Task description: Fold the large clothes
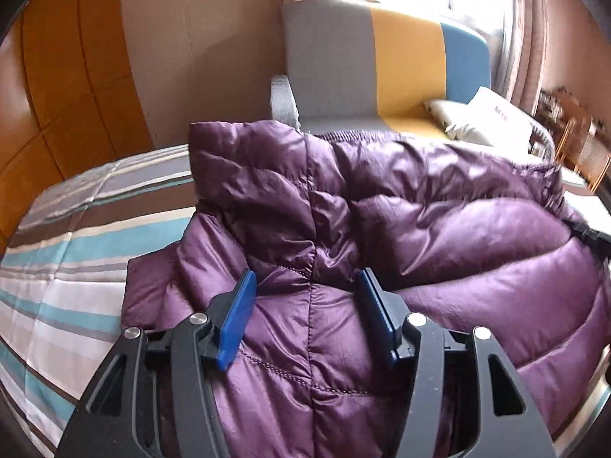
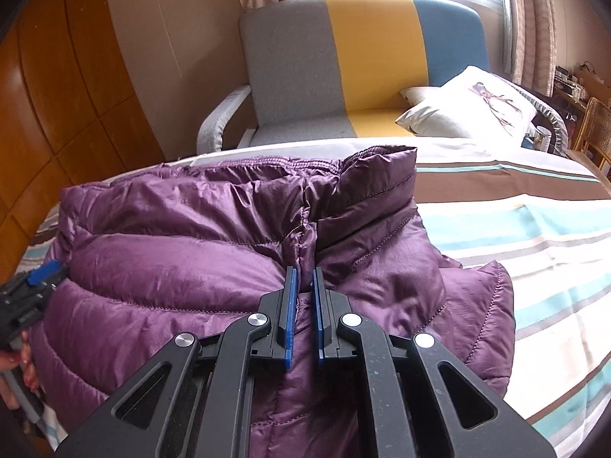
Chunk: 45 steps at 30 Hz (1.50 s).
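Note:
A purple quilted down jacket (image 1: 439,236) lies bunched on a striped bed (image 1: 76,236). My left gripper (image 1: 307,280) is open, its blue pads on either side of a seam near the jacket's left end. In the right wrist view the jacket (image 2: 183,252) fills the middle. My right gripper (image 2: 303,271) is shut on a fold of the jacket at a seam. The left gripper (image 2: 42,278) shows at the far left edge of that view, against the jacket's side. The right gripper (image 1: 588,234) peeks in at the right edge of the left wrist view.
A grey, yellow and blue armchair (image 2: 343,65) stands beyond the bed with a white cushion (image 2: 473,103) on it. Wooden wardrobe panels (image 1: 68,76) are on the left. A wicker chair (image 2: 595,129) and clutter sit at far right. Striped bedding (image 2: 527,252) lies bare right of the jacket.

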Available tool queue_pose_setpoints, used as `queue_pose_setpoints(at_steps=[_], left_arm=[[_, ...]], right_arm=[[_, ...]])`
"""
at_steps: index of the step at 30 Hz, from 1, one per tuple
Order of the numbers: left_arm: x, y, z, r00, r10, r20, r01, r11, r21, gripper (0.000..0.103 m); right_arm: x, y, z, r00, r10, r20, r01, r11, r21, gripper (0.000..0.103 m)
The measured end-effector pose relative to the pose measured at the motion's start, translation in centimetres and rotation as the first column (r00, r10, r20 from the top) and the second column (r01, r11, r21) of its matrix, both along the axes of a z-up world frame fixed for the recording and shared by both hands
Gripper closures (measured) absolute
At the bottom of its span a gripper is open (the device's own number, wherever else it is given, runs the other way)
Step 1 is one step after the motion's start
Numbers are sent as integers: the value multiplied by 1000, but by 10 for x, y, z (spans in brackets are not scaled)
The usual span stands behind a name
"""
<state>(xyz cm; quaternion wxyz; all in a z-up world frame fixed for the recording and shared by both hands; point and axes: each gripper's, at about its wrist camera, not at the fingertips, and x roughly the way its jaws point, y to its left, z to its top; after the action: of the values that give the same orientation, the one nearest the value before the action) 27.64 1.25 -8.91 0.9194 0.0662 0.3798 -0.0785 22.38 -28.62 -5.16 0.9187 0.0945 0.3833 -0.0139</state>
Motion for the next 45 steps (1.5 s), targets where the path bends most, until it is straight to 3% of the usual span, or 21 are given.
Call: queue_pose_setpoints(at_steps=[3, 4, 5, 11, 14, 20, 28, 33, 37, 41, 45], left_arm=[[2, -3, -5, 1000, 2, -11, -2, 1000, 4, 47], [3, -2, -7, 1000, 6, -20, -6, 1000, -11, 47], [6, 0, -9, 999, 10, -34, -11, 999, -33, 47], [-1, 10, -7, 999, 5, -33, -7, 997, -73, 47], [-10, 17, -1, 999, 31, -13, -32, 995, -90, 38], [-28, 25, 9, 996, 76, 49, -72, 994, -79, 36], [-17, 19, -10, 997, 59, -43, -60, 998, -14, 35], [-25, 30, 1, 997, 60, -39, -62, 997, -44, 35], [-42, 37, 10, 996, 93, -11, -93, 994, -58, 34], [-58, 43, 14, 993, 115, 8, -114, 991, -75, 30], [-66, 48, 6, 991, 128, -28, -130, 986, -100, 28]], right_arm=[[5, 0, -4, 1000, -6, -6, 6, 1000, -3, 95], [9, 1, -8, 1000, -17, -17, 17, 1000, -18, 84], [14, 2, -14, 999, -18, -30, 17, 1000, -26, 83], [17, 2, -20, 999, -2, -44, 1, 1000, -25, 83], [6, -4, -14, 999, -11, -35, 11, 1000, 7, 83], [-12, -5, -6, 1000, -23, -17, 23, 999, 27, 83], [-3, 7, -26, 998, -21, -67, 16, 997, -70, 83], [-11, 8, -15, 996, -51, -80, 45, 996, -73, 83], [-28, 10, 0, 998, -56, -42, 55, 998, -6, 83], [-45, 22, 15, 1000, -12, 10, 12, 998, 55, 83], [-51, 41, 20, 999, 34, 16, -35, 999, 36, 83]])
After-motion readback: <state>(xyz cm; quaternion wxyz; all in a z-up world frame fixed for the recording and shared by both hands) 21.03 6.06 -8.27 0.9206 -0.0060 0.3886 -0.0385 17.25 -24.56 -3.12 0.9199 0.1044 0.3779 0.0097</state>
